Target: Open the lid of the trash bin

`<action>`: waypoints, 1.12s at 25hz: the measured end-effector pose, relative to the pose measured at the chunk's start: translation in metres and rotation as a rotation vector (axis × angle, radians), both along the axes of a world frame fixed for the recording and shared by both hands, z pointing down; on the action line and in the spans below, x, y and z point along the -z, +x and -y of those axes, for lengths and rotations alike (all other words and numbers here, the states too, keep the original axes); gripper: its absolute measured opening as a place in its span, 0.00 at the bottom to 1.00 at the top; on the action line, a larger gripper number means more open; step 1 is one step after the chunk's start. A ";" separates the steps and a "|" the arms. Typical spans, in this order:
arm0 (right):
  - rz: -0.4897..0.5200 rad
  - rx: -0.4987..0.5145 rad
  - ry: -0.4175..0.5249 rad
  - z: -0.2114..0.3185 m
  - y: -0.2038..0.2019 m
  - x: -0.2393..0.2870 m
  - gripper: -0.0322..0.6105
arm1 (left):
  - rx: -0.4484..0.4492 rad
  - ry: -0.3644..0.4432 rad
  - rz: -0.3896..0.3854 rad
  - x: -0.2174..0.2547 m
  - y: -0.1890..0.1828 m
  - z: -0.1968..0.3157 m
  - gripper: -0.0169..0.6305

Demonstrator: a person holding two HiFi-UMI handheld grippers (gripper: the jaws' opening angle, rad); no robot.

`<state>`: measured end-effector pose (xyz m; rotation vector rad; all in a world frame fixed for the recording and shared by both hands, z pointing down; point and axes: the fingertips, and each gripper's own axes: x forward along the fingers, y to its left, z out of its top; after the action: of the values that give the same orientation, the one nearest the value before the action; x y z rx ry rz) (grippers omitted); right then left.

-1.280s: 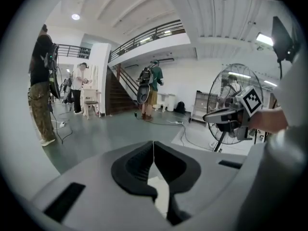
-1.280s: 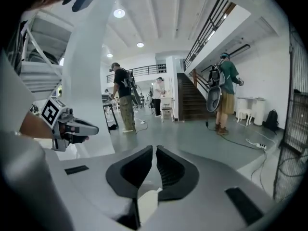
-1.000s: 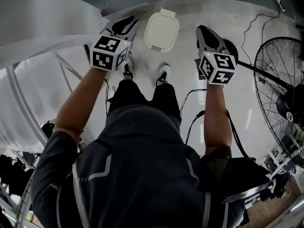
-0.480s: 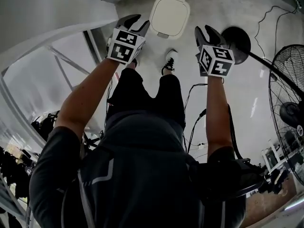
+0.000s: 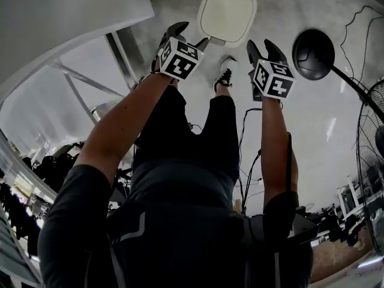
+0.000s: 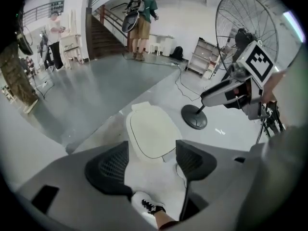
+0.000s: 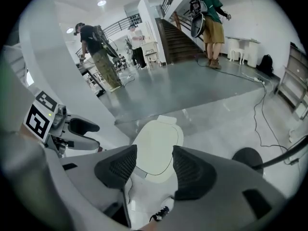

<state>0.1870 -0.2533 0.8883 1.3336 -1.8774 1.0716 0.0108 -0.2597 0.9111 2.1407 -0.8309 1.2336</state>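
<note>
The white trash bin [image 5: 227, 12] stands on the grey floor in front of the person's feet, its lid down. It also shows in the left gripper view as the bin [image 6: 151, 136] and in the right gripper view as the bin [image 7: 156, 146]. My left gripper [image 5: 189, 33] hangs above the bin's near left edge, with its jaws opening and nothing between them. My right gripper [image 5: 264, 47] hangs just right of the bin, jaws also opening and empty. Both point steeply down at the lid. Neither touches the bin.
A floor fan's round black base [image 5: 315, 53] sits right of the bin, its pole and cage [image 5: 375, 131] further right. Cables [image 5: 246, 137] trail on the floor. The person's white shoes [image 5: 225, 74] stand just before the bin. White frame structures [image 5: 72, 77] fill the left.
Both grippers have sunk toward the bin and tipped further down. Their jaws have gone from nearly shut to open. The bin now sits higher in the head view.
</note>
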 end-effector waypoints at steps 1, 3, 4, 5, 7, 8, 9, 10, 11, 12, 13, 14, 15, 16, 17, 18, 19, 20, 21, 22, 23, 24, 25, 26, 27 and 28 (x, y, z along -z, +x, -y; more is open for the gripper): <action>0.005 0.006 -0.014 -0.003 -0.004 -0.011 0.42 | 0.011 -0.018 0.006 -0.010 -0.001 -0.003 0.49; 0.010 0.018 -0.044 -0.011 -0.009 -0.033 0.44 | 0.023 -0.042 0.015 -0.031 -0.001 -0.008 0.50; 0.013 0.019 -0.059 -0.015 -0.012 -0.045 0.45 | 0.016 -0.047 0.022 -0.040 -0.001 -0.011 0.50; 0.015 0.016 -0.075 -0.020 -0.014 -0.055 0.46 | -0.002 -0.045 0.032 -0.049 -0.001 -0.014 0.50; 0.017 0.011 -0.099 -0.028 -0.017 -0.075 0.46 | -0.043 -0.036 0.049 -0.064 0.000 -0.021 0.50; 0.015 0.013 -0.108 -0.030 -0.018 -0.084 0.47 | -0.047 -0.038 0.050 -0.071 0.000 -0.022 0.50; 0.014 0.015 -0.114 -0.031 -0.019 -0.092 0.47 | -0.038 -0.045 0.047 -0.078 0.001 -0.021 0.50; 0.017 0.015 -0.121 -0.031 -0.020 -0.100 0.47 | -0.020 -0.055 0.040 -0.086 0.001 -0.020 0.50; 0.023 0.012 -0.126 -0.032 -0.022 -0.107 0.48 | 0.005 -0.068 0.033 -0.093 0.001 -0.018 0.50; 0.030 0.010 -0.131 -0.032 -0.025 -0.114 0.48 | 0.037 -0.086 0.024 -0.101 0.001 -0.017 0.50; 0.035 0.011 -0.135 -0.032 -0.027 -0.121 0.48 | 0.073 -0.105 0.016 -0.109 0.000 -0.017 0.50; 0.036 0.016 -0.139 -0.033 -0.030 -0.128 0.48 | 0.104 -0.123 0.012 -0.117 -0.001 -0.018 0.50; 0.034 0.023 -0.144 -0.035 -0.032 -0.136 0.49 | 0.121 -0.133 0.013 -0.124 -0.001 -0.019 0.50; 0.031 0.029 -0.151 -0.036 -0.033 -0.144 0.49 | 0.120 -0.137 0.016 -0.131 0.000 -0.021 0.50; 0.031 0.030 -0.158 -0.038 -0.034 -0.151 0.50 | 0.105 -0.137 0.020 -0.137 0.003 -0.023 0.50; 0.032 0.028 -0.165 -0.039 -0.035 -0.157 0.50 | 0.087 -0.138 0.024 -0.143 0.005 -0.027 0.50; 0.036 0.026 -0.169 -0.040 -0.036 -0.162 0.51 | 0.074 -0.142 0.027 -0.148 0.007 -0.029 0.50; 0.041 0.025 -0.173 -0.042 -0.037 -0.166 0.51 | 0.072 -0.149 0.029 -0.152 0.008 -0.031 0.50; 0.046 0.026 -0.176 -0.043 -0.040 -0.170 0.52 | 0.078 -0.156 0.030 -0.157 0.008 -0.033 0.50; 0.048 0.029 -0.180 -0.044 -0.042 -0.174 0.52 | 0.089 -0.162 0.029 -0.160 0.008 -0.033 0.50; 0.047 0.031 -0.185 -0.045 -0.043 -0.178 0.53 | 0.099 -0.166 0.028 -0.164 0.008 -0.033 0.50; 0.046 0.031 -0.190 -0.047 -0.044 -0.181 0.53 | 0.107 -0.166 0.026 -0.166 0.008 -0.033 0.50; 0.044 0.026 -0.194 -0.049 -0.044 -0.185 0.54 | 0.113 -0.165 0.022 -0.168 0.009 -0.032 0.50; 0.043 0.018 -0.198 -0.050 -0.044 -0.188 0.54 | 0.117 -0.162 0.017 -0.169 0.010 -0.032 0.51; 0.042 0.008 -0.199 -0.051 -0.044 -0.190 0.55 | 0.121 -0.160 0.011 -0.170 0.012 -0.031 0.51; 0.042 -0.002 -0.198 -0.050 -0.043 -0.193 0.55 | 0.124 -0.158 0.007 -0.171 0.013 -0.029 0.51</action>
<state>0.1440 -0.2032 1.0808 1.2090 -1.7485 1.2600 0.0237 -0.2305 1.0824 1.9316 -0.8276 1.2024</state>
